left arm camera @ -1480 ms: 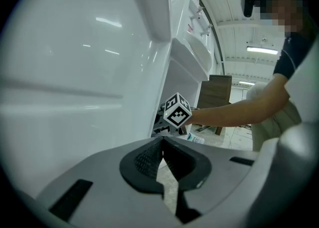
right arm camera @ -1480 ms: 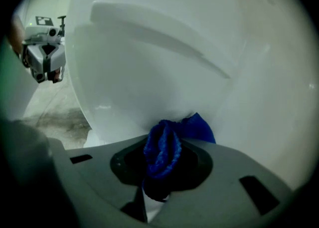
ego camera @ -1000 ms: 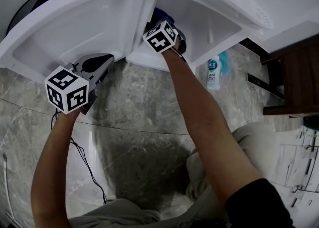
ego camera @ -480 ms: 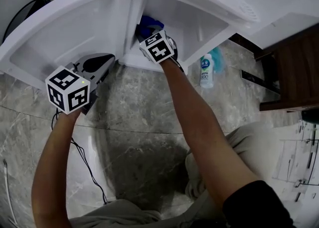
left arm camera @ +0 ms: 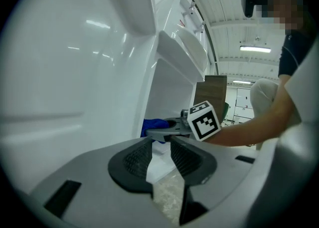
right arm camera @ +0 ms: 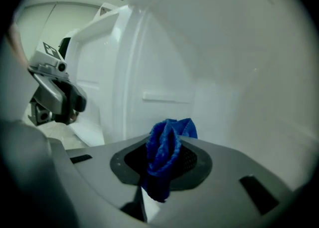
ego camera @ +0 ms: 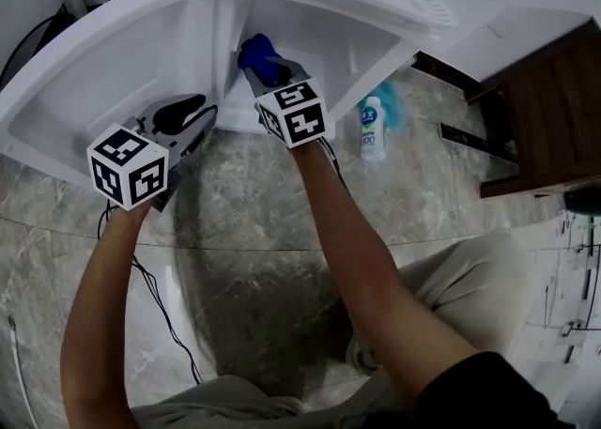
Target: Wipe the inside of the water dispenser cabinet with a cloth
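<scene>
The white water dispenser cabinet [ego camera: 362, 38] stands open, its door [ego camera: 113, 61] swung to the left. My right gripper [ego camera: 269, 70] is at the cabinet's mouth near the hinge side, shut on a bunched blue cloth [ego camera: 254, 50]. In the right gripper view the blue cloth [right arm camera: 164, 154] sticks up between the jaws, before the white inner wall [right arm camera: 224, 97]. My left gripper [ego camera: 192, 115] is by the door's lower edge. Its jaws are opening, and the left gripper [left arm camera: 160, 158] has nothing between its pads. From there the right gripper [left arm camera: 167, 131] and cloth [left arm camera: 152, 123] show ahead.
A white bottle with a blue label [ego camera: 373, 127] stands on the marble floor [ego camera: 235, 202] right of the cabinet. Dark wooden furniture [ego camera: 545, 127] is at the far right. A black cable [ego camera: 160, 300] trails across the floor by the person's knees [ego camera: 488, 268].
My right gripper has drawn back and up from deeper in the cabinet and rolled, so the blue cloth shows more. The left gripper has shifted only slightly by the door.
</scene>
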Demonstrator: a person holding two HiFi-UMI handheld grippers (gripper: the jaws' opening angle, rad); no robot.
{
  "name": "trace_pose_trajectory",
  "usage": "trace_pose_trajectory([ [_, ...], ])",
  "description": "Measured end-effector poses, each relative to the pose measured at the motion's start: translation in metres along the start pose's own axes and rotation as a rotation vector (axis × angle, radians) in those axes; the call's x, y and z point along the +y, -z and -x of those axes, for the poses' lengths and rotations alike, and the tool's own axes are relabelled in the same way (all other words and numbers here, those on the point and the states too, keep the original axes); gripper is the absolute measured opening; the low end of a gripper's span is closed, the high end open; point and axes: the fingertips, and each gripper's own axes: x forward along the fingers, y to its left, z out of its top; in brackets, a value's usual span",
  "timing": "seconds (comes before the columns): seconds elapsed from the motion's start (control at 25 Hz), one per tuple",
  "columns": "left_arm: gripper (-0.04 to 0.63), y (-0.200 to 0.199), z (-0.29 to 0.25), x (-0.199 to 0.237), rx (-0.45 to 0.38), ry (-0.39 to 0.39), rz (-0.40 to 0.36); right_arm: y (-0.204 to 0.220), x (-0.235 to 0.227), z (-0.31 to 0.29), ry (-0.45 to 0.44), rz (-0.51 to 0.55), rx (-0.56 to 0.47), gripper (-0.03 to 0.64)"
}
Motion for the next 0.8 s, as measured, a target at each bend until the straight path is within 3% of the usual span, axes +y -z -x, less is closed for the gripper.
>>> trace_pose_trajectory([
  [0.12,0.103,-0.007,-0.013,-0.01,-0.009,0.036,-0.014,-0.008,0.013,0.03,-0.078,-0.042,-0.033,0.063],
  [0.2,0.109,-0.01,-0.025,-0.017,0.0,0.057,-0.028,-0.015,0.018,0.055,-0.173,-0.132,-0.072,0.063],
  [0.32,0.217,-0.012,-0.043,-0.034,0.017,0.099,-0.055,-0.028,0.017,0.096,-0.31,-0.278,-0.159,0.063],
  [0.4,0.224,-0.012,-0.052,-0.046,0.03,0.136,-0.081,-0.034,0.015,0.118,-0.4,-0.33,-0.19,0.063],
  [0.56,0.322,-0.01,-0.068,-0.067,0.076,0.185,-0.143,-0.045,0.019,0.15,-0.602,-0.388,-0.195,0.063],
  [0.68,0.33,-0.012,-0.077,-0.079,0.101,0.199,-0.2,-0.048,0.025,0.162,-0.7,-0.397,-0.155,0.063],
  [0.8,0.333,-0.014,-0.083,-0.088,0.119,0.229,-0.22,-0.046,0.031,0.165,-0.739,-0.384,-0.12,0.062],
])
